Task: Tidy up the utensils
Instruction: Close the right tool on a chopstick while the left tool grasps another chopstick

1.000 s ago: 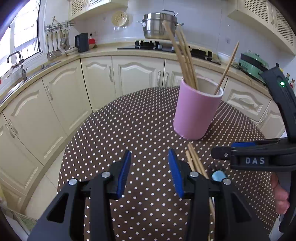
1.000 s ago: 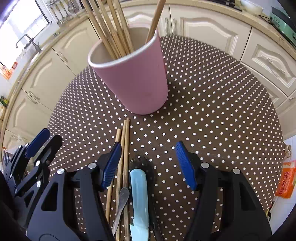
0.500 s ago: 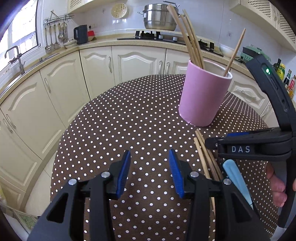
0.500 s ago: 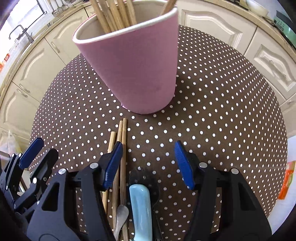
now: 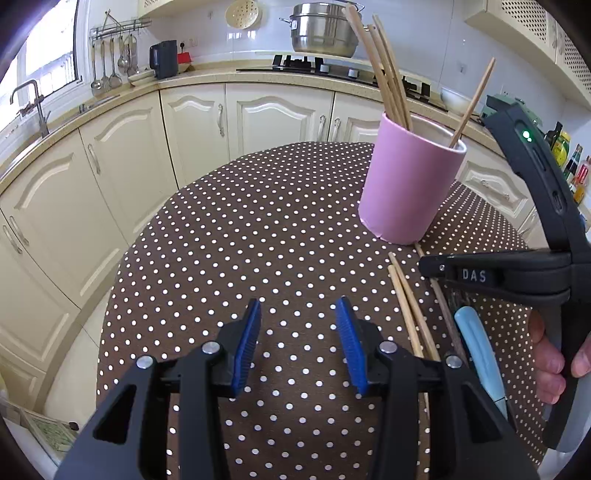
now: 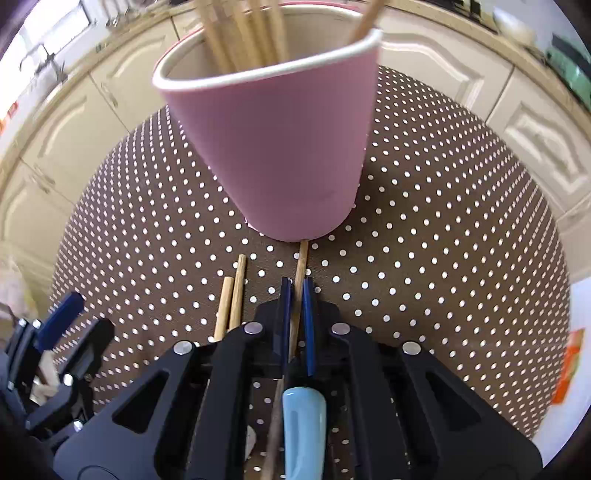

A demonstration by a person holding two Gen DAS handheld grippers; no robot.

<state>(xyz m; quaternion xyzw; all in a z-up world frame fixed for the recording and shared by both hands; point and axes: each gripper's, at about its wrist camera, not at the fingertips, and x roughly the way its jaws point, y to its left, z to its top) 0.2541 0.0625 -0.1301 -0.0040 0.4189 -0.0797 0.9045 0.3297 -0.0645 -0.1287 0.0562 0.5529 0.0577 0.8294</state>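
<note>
Left wrist view: white letters "DAS" on the right hand-held gripper [image 5: 424,265]. Pink cup [image 5: 410,184] stands upright on the dotted worktop [image 5: 258,236], holding several wooden chopsticks [image 5: 388,74]. Right jaws have just snapped together, clamped on one chopstick [image 6: 301,266] whose tip touches the cup's base; a second ago they stood wide. Two loose sticks [image 6: 232,291] lie just beside it, light-blue handle [image 6: 303,424] below. Left hand-held gripper [image 5: 298,325] hovers with jaws apart, empty.

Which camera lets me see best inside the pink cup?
The right wrist view. It looks down past the rim of the pink cup, so you see the pale inside and the chopsticks leaning there. The left wrist view shows the cup from the side, with only a sliver of its inside.
</note>
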